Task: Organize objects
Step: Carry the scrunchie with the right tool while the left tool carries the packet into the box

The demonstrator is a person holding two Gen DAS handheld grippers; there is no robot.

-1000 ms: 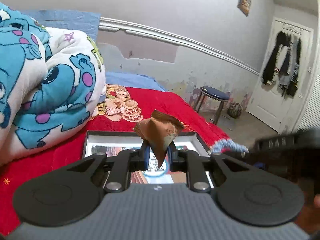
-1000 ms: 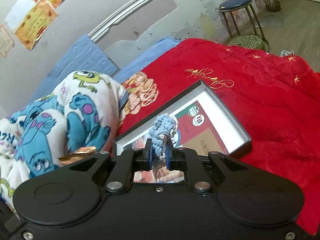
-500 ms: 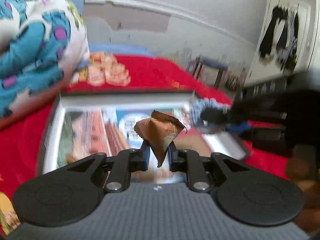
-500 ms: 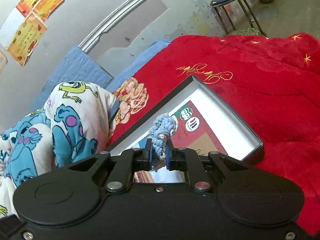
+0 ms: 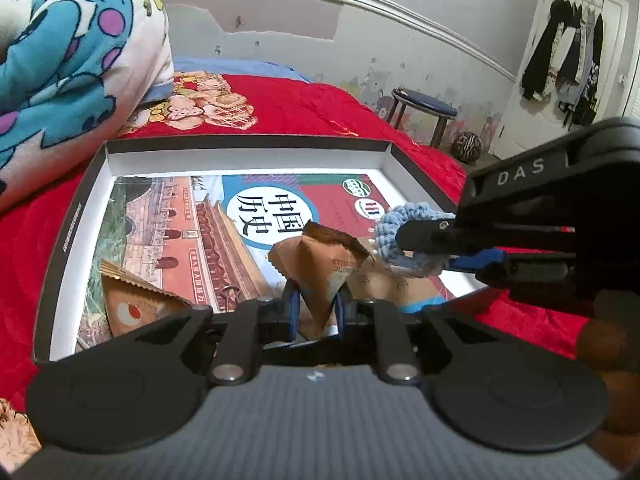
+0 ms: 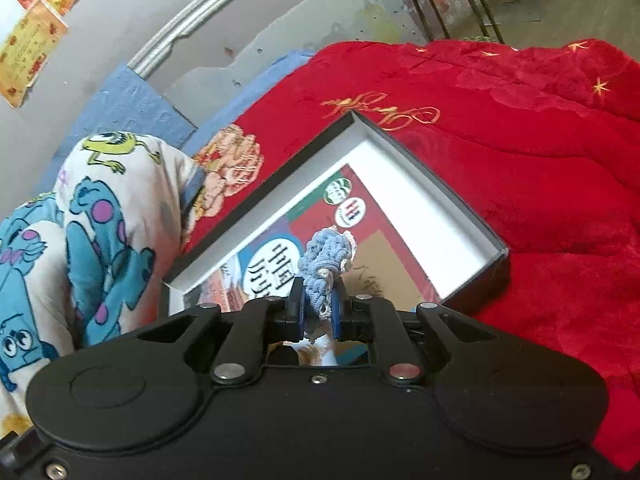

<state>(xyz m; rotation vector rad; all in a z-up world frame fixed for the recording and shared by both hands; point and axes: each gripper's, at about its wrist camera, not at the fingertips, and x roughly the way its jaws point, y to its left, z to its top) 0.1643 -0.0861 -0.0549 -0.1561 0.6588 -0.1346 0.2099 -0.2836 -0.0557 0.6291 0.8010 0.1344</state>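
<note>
An open shallow box (image 5: 248, 154) with a black rim and white walls lies on the red bedspread; a picture book lies in its bottom. My left gripper (image 5: 315, 305) is shut on a brown triangular snack packet (image 5: 320, 264), held over the box's near part. A second brown packet (image 5: 132, 304) lies in the box's near left corner. My right gripper (image 6: 316, 306) is shut on a blue crocheted piece (image 6: 326, 256) above the box (image 6: 452, 196). In the left wrist view the right gripper (image 5: 424, 248) reaches in from the right with the crochet (image 5: 394, 236) over the box's right side.
A rolled cartoon-print blanket (image 5: 68, 48) lies left of the box, also in the right wrist view (image 6: 92, 232). The red bedspread (image 6: 540, 160) spreads right. A blue-topped stool (image 5: 424, 106) stands by the wall; clothes hang on the door (image 5: 568, 48).
Both grippers have moved down and forward over the box, each still holding its item. The right gripper with the crochet has come in over the box's right side. The second packet came into view.
</note>
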